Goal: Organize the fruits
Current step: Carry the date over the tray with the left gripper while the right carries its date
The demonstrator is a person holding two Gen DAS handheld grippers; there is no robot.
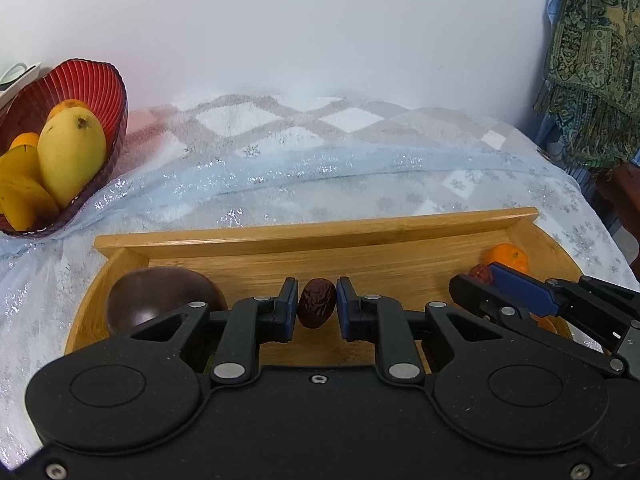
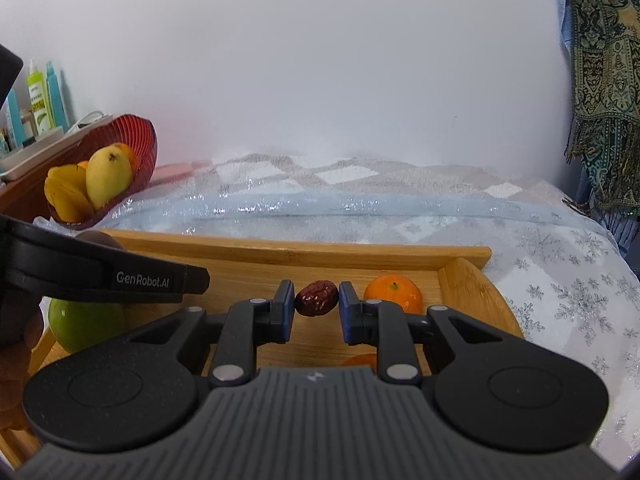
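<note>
A wooden tray (image 1: 320, 236) lies on the cloth-covered table. In the left wrist view my left gripper (image 1: 317, 306) is shut on a wrinkled dark red date (image 1: 316, 303) over the tray. A dark round fruit (image 1: 160, 300) sits at the tray's left. In the right wrist view my right gripper (image 2: 317, 300) is shut on a second date (image 2: 317, 298). A small orange (image 2: 394, 293) lies just right of it, and a green apple (image 2: 84, 322) lies at the left. The right gripper also shows in the left wrist view (image 1: 480, 284), with the orange (image 1: 507, 258) behind it.
A red ribbed bowl (image 1: 96, 80) with a yellow mango (image 1: 71, 156) and other yellow fruit stands on the table at the back left. Bottles (image 2: 38, 100) stand on a shelf at far left. A patterned scarf (image 2: 604, 80) hangs at the right.
</note>
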